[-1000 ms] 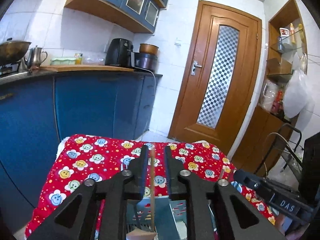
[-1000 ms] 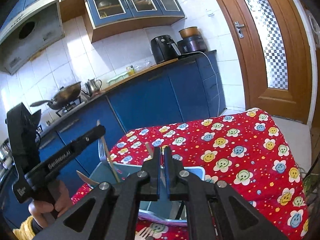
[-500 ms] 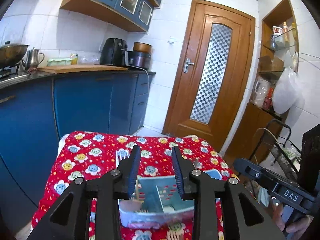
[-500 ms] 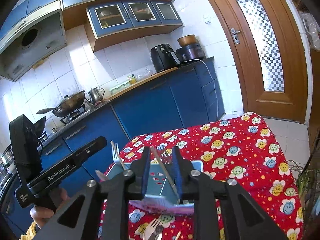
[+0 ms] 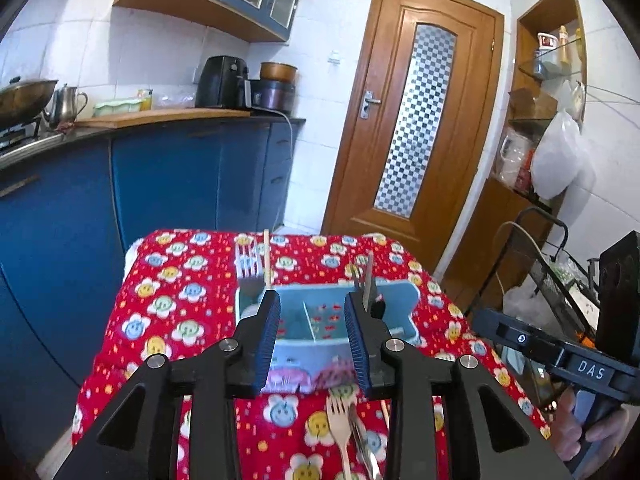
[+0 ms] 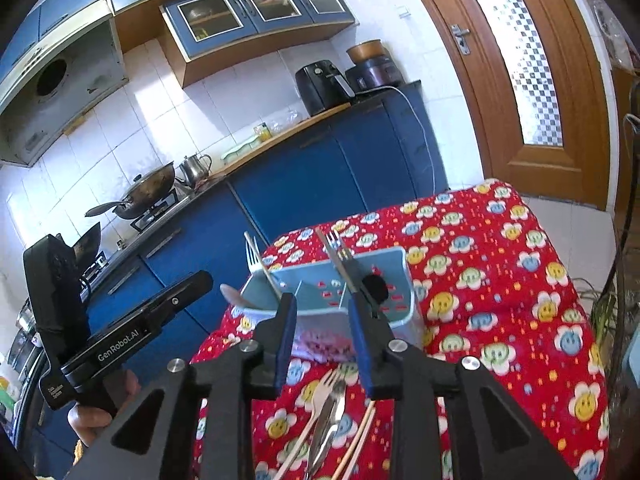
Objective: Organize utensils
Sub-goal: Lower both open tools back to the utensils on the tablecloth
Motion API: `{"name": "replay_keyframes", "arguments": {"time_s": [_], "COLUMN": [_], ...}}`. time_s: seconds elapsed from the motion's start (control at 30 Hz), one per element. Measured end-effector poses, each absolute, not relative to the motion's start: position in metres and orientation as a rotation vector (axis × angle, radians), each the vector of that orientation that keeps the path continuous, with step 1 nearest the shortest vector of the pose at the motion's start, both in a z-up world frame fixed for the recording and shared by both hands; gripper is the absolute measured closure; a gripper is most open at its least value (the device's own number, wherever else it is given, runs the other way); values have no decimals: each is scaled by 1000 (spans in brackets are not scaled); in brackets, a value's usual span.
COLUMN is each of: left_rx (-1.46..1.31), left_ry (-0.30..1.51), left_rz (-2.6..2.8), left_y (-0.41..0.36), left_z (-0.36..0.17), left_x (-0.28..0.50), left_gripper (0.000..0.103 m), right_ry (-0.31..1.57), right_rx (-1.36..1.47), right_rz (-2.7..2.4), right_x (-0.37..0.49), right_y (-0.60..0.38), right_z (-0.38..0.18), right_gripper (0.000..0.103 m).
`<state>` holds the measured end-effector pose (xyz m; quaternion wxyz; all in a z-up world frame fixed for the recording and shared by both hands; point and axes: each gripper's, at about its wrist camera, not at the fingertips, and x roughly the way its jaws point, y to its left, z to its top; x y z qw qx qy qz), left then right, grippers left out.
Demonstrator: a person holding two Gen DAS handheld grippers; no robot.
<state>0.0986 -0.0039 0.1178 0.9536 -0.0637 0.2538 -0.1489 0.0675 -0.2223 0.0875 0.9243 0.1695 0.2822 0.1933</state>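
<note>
A pale blue caddy (image 5: 394, 304) stands on a red cloth (image 5: 172, 300) printed with smiling flowers, its inside split by a divider into compartments.

In its left compartment stand one metal fork (image 5: 249, 266), tines up, and one thin wooden chopstick (image 5: 266, 258) just beside it; the right wrist view also shows a rounded spoon-like end (image 6: 234, 295) poking over the left rim. At the right side stand a second fork (image 6: 338, 246) and a second chopstick (image 5: 368, 276), leaning; which compartment they sit in is hard to tell.

On the cloth in front of the caddy lie a pale fork (image 5: 338, 416) with a shiny metal utensil (image 5: 362, 440) touching it, and a pair of chopsticks (image 6: 356, 444) just to their right.

The left gripper (image 5: 312, 340) has its fingers spread wide, nothing between them, held above the near edge of the caddy. The right gripper (image 6: 322, 340) is likewise spread and holds nothing, over the loose utensils.
</note>
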Motion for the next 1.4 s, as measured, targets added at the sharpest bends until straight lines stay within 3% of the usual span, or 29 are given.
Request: {"name": "replay_keyframes", "arguments": {"time_s": [0.77,1.4], "left_rx": [-143,-94], "left_ry": [689,885], "left_rz": [-283,-280], "left_y": [3,-26], "left_z": [70,8], "left_x": [46,87], "left_gripper": [69,69], "right_ry": [694,781], "right_rx": [356,353], "right_rz": [342,242], "right_x": [-2,9], "right_y": [-227,-245], "right_z": [45,-15], "right_gripper": [69,68]}}
